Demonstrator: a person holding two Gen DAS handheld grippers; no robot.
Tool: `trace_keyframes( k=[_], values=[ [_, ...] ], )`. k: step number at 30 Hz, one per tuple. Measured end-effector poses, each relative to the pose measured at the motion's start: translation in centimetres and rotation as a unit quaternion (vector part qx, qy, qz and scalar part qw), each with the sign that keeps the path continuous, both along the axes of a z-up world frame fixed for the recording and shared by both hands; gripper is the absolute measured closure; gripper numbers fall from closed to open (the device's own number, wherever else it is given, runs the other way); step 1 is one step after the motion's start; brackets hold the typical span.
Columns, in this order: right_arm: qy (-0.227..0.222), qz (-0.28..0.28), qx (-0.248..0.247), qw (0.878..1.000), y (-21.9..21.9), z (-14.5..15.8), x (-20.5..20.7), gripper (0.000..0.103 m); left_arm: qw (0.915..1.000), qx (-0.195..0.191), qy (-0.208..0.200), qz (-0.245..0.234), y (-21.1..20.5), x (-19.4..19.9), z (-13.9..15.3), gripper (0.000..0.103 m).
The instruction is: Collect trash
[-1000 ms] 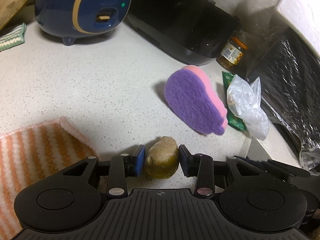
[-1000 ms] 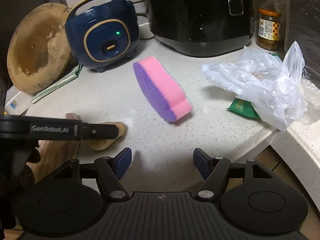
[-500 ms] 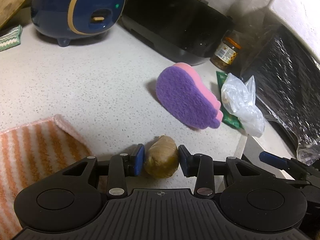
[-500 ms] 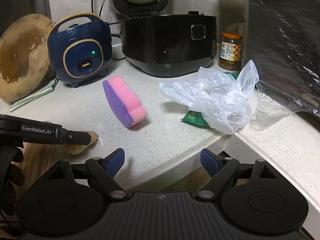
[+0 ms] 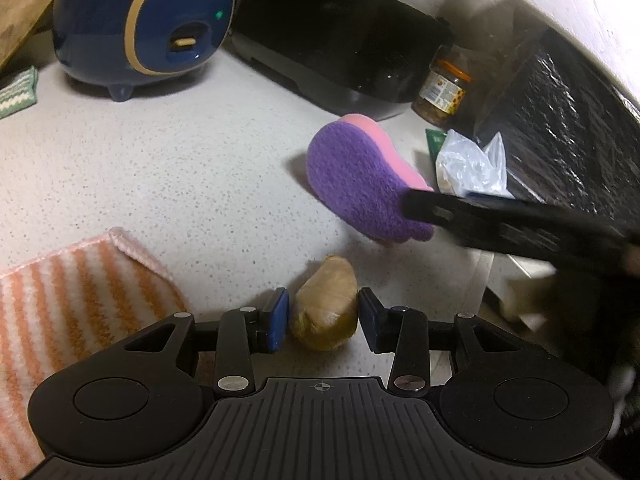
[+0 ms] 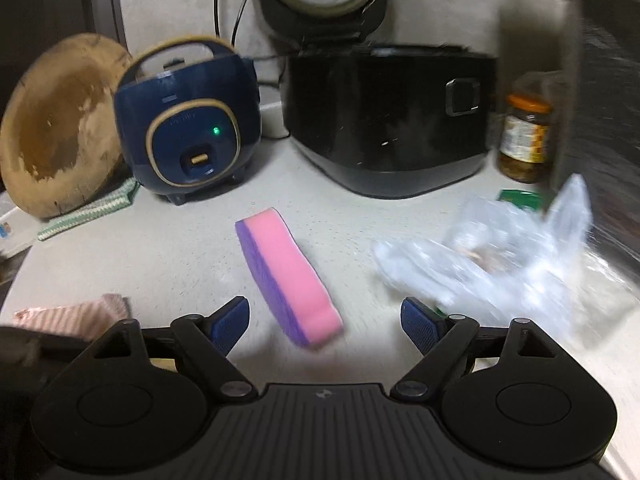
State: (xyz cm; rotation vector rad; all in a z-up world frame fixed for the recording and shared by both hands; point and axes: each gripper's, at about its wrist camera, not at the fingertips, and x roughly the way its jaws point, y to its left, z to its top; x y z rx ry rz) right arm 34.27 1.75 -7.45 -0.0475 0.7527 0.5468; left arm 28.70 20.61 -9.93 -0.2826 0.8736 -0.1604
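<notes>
A brown lumpy scrap [image 5: 326, 308] lies on the speckled counter between the pads of my left gripper [image 5: 323, 318]; small gaps show on both sides, so the jaws stand open around it. My right gripper [image 6: 325, 322] is wide open and empty, with the near end of a pink and purple sponge [image 6: 286, 276] between its fingers; its finger crosses the left wrist view [image 5: 500, 220]. A crumpled clear plastic bag [image 6: 492, 264] lies right of the sponge over a green wrapper [image 6: 520, 197]. The sponge [image 5: 360, 188] and bag [image 5: 470, 166] also show in the left wrist view.
A blue cooker [image 6: 188, 136], a black cooker [image 6: 384, 116] and a jar [image 6: 524, 140] stand at the back. A round wooden board [image 6: 56, 128] leans at the left. An orange striped cloth [image 5: 68, 292] lies near left. A dark foil-covered appliance [image 5: 568, 128] stands right.
My right gripper moved forward over the counter toward the sponge and now crosses the left wrist view. My left gripper stayed around the brown scrap, its jaws slightly wider.
</notes>
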Motion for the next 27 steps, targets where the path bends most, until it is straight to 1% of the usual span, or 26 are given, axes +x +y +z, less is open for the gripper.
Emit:
trace_keyframes(
  k=[3, 4, 6, 7, 8, 9, 13, 17, 21, 23, 25, 27],
  values=[
    [0.010, 0.006, -0.016, 1.000, 2.2, -1.0, 1.8, 0.019, 1.0000, 0.004, 0.000, -0.003, -0.1, 0.0, 0.0, 0.059],
    [0.014, 0.006, -0.020, 1.000, 2.6, -1.2, 2.1, 0.022, 1.0000, 0.005, 0.001, -0.002, -0.1, 0.0, 0.0, 0.058],
    [0.023, 0.011, -0.021, 0.999, 3.3, -1.4, 2.4, 0.042, 1.0000, 0.004, 0.000, -0.001, 0.0, 0.1, 0.0, 0.058],
    [0.034, 0.016, -0.019, 0.999, 3.5, -1.4, 2.5, 0.061, 1.0000, 0.004, 0.000, -0.002, 0.0, 0.1, 0.0, 0.058],
    [0.044, 0.020, -0.013, 0.999, 3.5, -1.3, 2.5, 0.070, 1.0000, 0.004, -0.001, -0.002, 0.0, 0.1, 0.0, 0.058],
    [0.049, 0.022, -0.007, 0.999, 3.4, -1.1, 2.2, 0.071, 1.0000, 0.004, -0.002, -0.002, 0.1, 0.1, -0.1, 0.058],
    [0.038, 0.021, 0.000, 0.999, 2.5, 0.0, 0.4, 0.073, 1.0000, 0.002, -0.004, -0.008, 0.1, 0.3, -0.1, 0.060],
    [0.047, -0.008, 0.027, 0.999, 0.5, 0.9, -1.6, 0.073, 0.9997, 0.000, -0.010, -0.022, 0.2, 0.2, -0.2, 0.059],
    [0.048, -0.056, 0.046, 0.996, -1.8, 1.6, -4.1, 0.073, 0.9995, -0.022, -0.002, -0.025, 0.6, 0.5, -0.3, 0.059],
    [0.042, -0.086, 0.048, 0.994, -3.0, 1.9, -5.6, 0.073, 0.9988, -0.029, 0.003, -0.039, 0.6, 0.5, -0.3, 0.059],
    [0.027, -0.121, 0.038, 0.992, -4.3, 2.2, -7.4, 0.073, 0.9974, -0.037, 0.008, -0.061, 0.4, 0.5, -0.3, 0.059],
    [0.010, -0.158, 0.016, 0.987, -5.5, 2.1, -9.4, 0.073, 0.9952, -0.047, 0.011, -0.085, 0.0, 0.5, -0.5, 0.060]
  ],
)
